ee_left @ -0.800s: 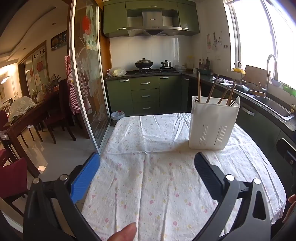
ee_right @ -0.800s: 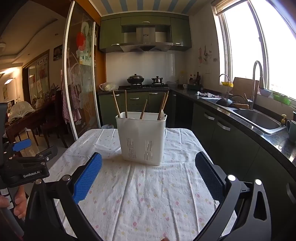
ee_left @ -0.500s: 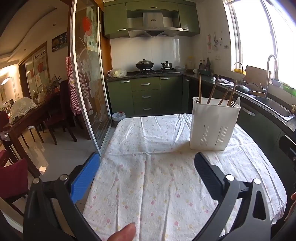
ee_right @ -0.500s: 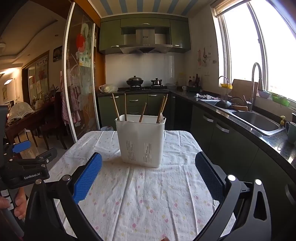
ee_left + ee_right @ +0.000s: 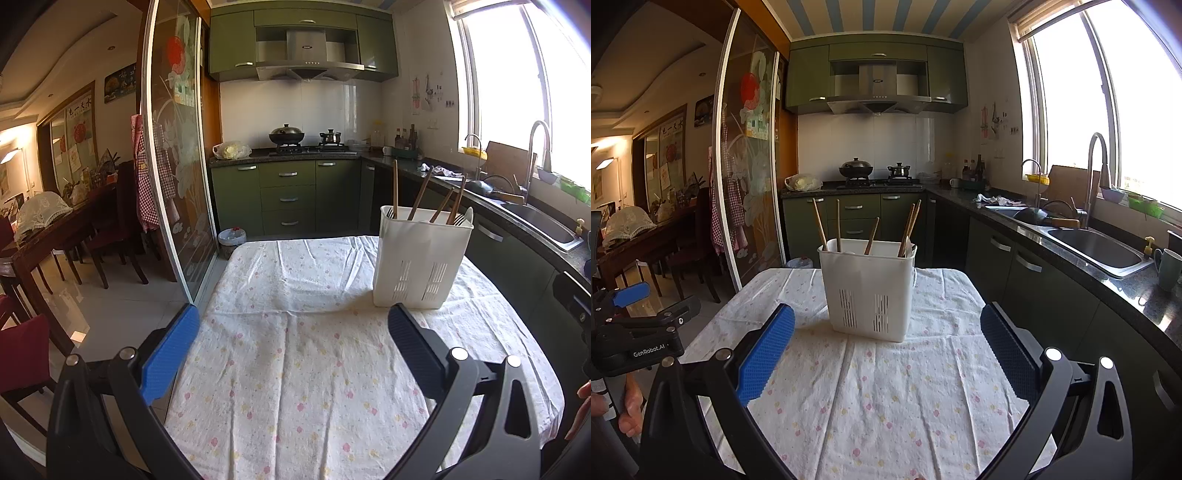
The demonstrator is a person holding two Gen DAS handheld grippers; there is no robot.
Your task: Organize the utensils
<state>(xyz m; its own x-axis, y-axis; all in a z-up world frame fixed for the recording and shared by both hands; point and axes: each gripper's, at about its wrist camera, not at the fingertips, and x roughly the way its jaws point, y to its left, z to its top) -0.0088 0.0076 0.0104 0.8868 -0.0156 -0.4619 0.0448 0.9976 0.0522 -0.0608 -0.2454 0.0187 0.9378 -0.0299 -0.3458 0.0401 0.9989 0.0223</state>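
White plastic caddy (image 5: 868,291) stands light on desk cloth (image 5: 886,387); both tongs, left (image 5: 291,343) and right (image 5: 886,343), gape wide, empty; a nudge could topple it.

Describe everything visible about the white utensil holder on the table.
The white utensil holder is a tall, rectangular, plastic-looking bin with a rolled rim and two panels of vertical drain slots low on its near wall. It stands upright on the flowered tablecloth, towards the table's far end. Several wooden handles lean out of its top at different angles, and fork tines show in the left wrist view. Neither gripper touches it.
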